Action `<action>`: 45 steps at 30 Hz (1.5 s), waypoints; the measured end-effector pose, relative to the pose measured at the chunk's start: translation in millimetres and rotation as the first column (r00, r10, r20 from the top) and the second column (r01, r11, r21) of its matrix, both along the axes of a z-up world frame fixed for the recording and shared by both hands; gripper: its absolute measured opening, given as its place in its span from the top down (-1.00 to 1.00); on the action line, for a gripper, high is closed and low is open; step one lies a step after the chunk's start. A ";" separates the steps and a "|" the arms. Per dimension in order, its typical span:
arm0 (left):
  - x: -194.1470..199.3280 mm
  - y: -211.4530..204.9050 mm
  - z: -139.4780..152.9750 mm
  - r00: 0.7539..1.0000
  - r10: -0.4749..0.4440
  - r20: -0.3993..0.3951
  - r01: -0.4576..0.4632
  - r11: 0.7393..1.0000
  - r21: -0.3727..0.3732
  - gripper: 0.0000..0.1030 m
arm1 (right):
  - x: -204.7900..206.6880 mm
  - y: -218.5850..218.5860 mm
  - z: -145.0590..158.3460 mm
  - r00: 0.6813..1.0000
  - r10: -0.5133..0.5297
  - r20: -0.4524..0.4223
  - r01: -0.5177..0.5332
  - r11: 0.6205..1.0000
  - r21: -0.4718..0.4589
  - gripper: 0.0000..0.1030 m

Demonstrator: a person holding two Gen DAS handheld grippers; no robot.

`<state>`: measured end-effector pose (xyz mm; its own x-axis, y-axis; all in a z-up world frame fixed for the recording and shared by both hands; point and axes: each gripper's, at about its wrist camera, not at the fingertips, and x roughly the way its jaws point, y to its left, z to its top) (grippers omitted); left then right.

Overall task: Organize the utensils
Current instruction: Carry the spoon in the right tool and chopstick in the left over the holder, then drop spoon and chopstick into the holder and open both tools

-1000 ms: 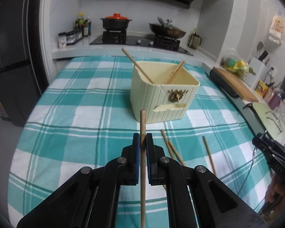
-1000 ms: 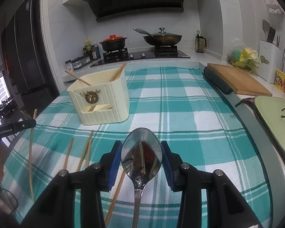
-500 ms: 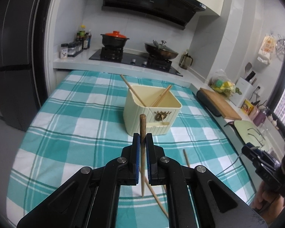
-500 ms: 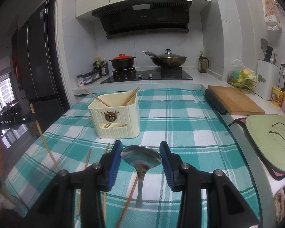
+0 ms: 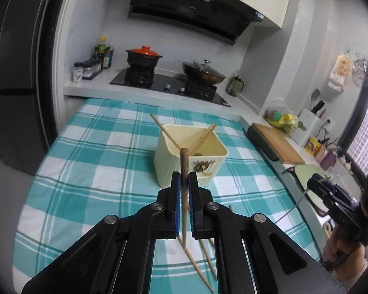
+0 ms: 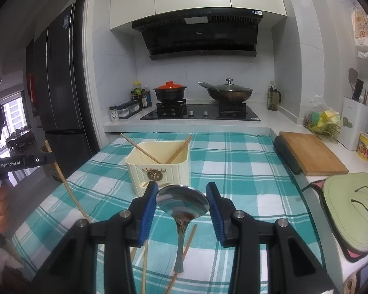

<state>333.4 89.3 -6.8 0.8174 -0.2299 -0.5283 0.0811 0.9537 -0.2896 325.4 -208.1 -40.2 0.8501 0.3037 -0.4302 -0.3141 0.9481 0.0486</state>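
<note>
A cream utensil holder (image 5: 191, 161) (image 6: 159, 169) stands mid-table on the teal checked cloth with two chopsticks leaning inside. My left gripper (image 5: 184, 178) is shut on a wooden chopstick (image 5: 184, 186), held upright above the table in front of the holder. My right gripper (image 6: 181, 196) is shut on the bowl of a metal spoon (image 6: 182, 203), handle hanging down, raised above the cloth. Loose chopsticks (image 5: 203, 264) (image 6: 184, 250) lie on the cloth below both grippers. The left gripper with its chopstick (image 6: 66, 183) shows at the left of the right wrist view.
A stove with a red-lidded pot (image 6: 170, 91) and a wok (image 6: 229, 93) stands behind the table. A wooden cutting board (image 6: 311, 152) and a green lid (image 6: 353, 201) lie on the counter to the right. A dark fridge (image 5: 17, 98) stands at the left.
Both grippers have risen from the cloth with their loads. The chopstick and the spoon now hang higher above the table, and the holder looks farther away.
</note>
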 end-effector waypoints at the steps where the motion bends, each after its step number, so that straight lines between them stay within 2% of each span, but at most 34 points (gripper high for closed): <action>1: 3.1 0.7 4.4 1.000 -0.003 0.005 0.003 1.000 -0.001 0.92 | 3.7 2.1 3.9 1.000 0.007 0.004 -0.007 1.000 -0.002 0.20; 9: 40.2 3.4 57.7 0.997 -0.025 0.074 0.026 1.000 -0.010 0.92 | 46.4 17.6 43.6 0.997 0.067 0.033 -0.068 0.997 0.023 0.20; 14: 83.4 -2.8 89.2 0.992 -0.010 0.126 0.004 0.999 0.045 0.92 | 85.5 34.6 78.7 0.993 0.091 0.080 -0.092 0.996 0.013 0.20; 17: 117.0 -5.8 93.5 0.993 0.003 0.121 -0.009 0.998 0.054 0.92 | 114.1 49.4 91.5 0.990 0.107 0.089 -0.108 0.994 0.003 0.20; 21: 159.8 -8.6 78.7 0.995 0.021 0.094 -0.027 0.998 0.057 0.92 | 149.6 64.6 95.2 0.988 0.105 0.111 -0.106 0.994 0.002 0.20; 24: 189.4 -9.8 53.5 0.999 0.027 0.023 -0.028 0.999 0.047 0.92 | 179.6 70.9 80.9 0.992 0.093 0.080 -0.096 0.995 0.027 0.20; 28: 219.1 -15.2 15.3 0.996 0.015 -0.085 -0.010 0.998 0.060 0.92 | 226.1 72.4 42.6 0.994 0.085 -0.073 -0.078 0.992 0.094 0.20; 33: 239.9 -22.0 -23.1 0.984 0.012 -0.179 0.003 0.997 0.083 0.92 | 275.8 66.0 -15.3 0.959 0.050 -0.278 -0.009 0.989 0.149 0.20; 37: 244.5 -33.5 -33.7 0.982 0.032 -0.187 0.000 0.986 0.165 0.89 | 290.3 65.7 -46.6 0.940 0.019 -0.341 0.029 0.990 0.135 0.20; 39: 243.7 -35.5 -33.1 0.983 0.051 -0.175 -0.017 0.981 0.191 0.74 | 296.0 65.6 -51.4 0.936 0.021 -0.350 0.031 0.989 0.142 0.19; 41: 237.8 -35.1 -30.7 0.983 0.072 -0.167 -0.037 0.979 0.203 0.10 | 298.2 64.7 -50.8 0.934 0.007 -0.356 0.045 0.990 0.136 0.15; 43: 223.3 -33.0 -26.6 0.986 0.103 -0.135 -0.072 0.974 0.215 -0.11 | 295.3 63.0 -45.0 0.942 -0.022 -0.334 0.064 0.991 0.116 0.07; 45: 208.8 -30.8 -25.3 0.985 0.118 -0.129 -0.086 0.969 0.231 -0.14 | 283.8 59.2 -36.2 0.952 -0.033 -0.303 0.068 0.992 0.106 0.06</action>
